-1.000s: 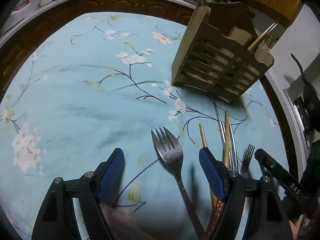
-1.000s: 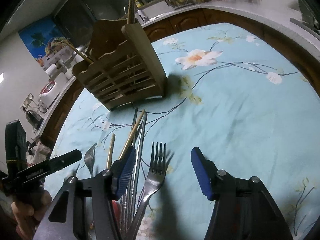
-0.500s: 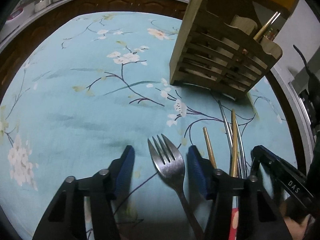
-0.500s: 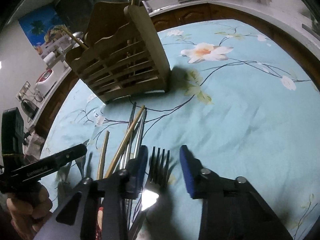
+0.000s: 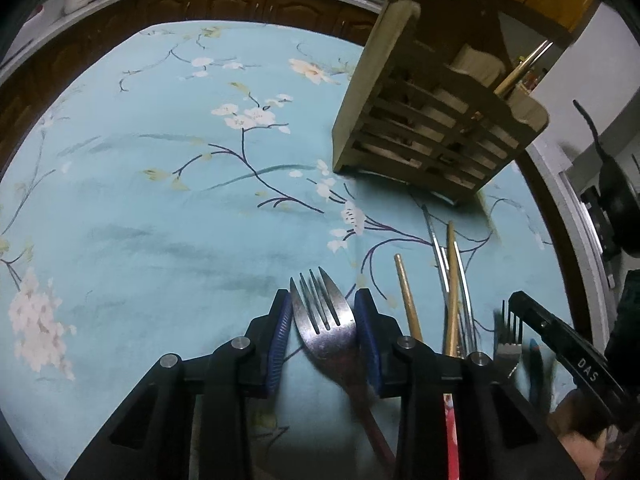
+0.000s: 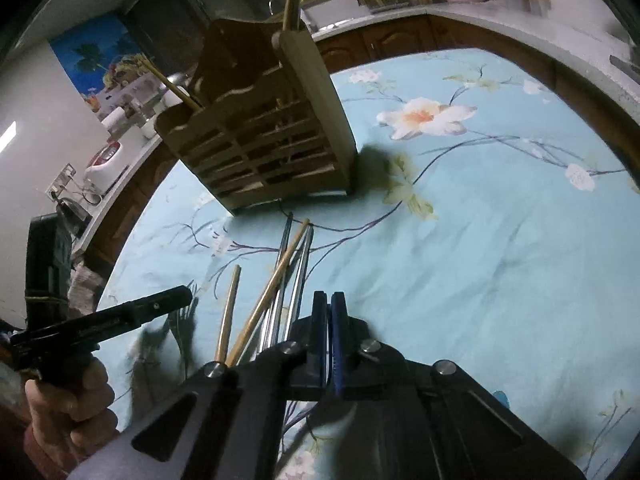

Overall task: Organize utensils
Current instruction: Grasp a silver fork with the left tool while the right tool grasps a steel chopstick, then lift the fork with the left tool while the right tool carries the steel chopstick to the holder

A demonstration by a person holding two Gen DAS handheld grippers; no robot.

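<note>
A dull steel fork [image 5: 323, 322] lies on the desk with its tines pointing away from the camera toward the slatted wooden utensil caddy [image 5: 430, 128]; its long axis runs back between the blue-padded fingers of the left gripper [image 5: 323, 312], tilting slightly right toward the handle. The jaws of that gripper are narrowed so that both pads [image 5: 280, 334] press the sides of the fork's head.

Just to the right lies a loose bundle of gold-coloured and steel chopsticks [image 5: 452, 280], long axes pointing roughly at the caddy, one gold stick [image 5: 406, 294] apart on the left. A second steel fork [image 5: 507, 338], blurred, sits farther right at the tip of the right gripper [image 6: 329, 312]. In the right wrist view those jaws are nearly closed, with only a thin sliver showing between the pads; what they clamp cannot be told there.

The caddy stands upright on the light blue floral tablecloth [image 5: 180, 220] that covers the round desk, a gold stick [image 6: 170, 82] leaning out of one end compartment. Dark wooden cabinets [image 5: 224, 8] curve behind the desk.
</note>
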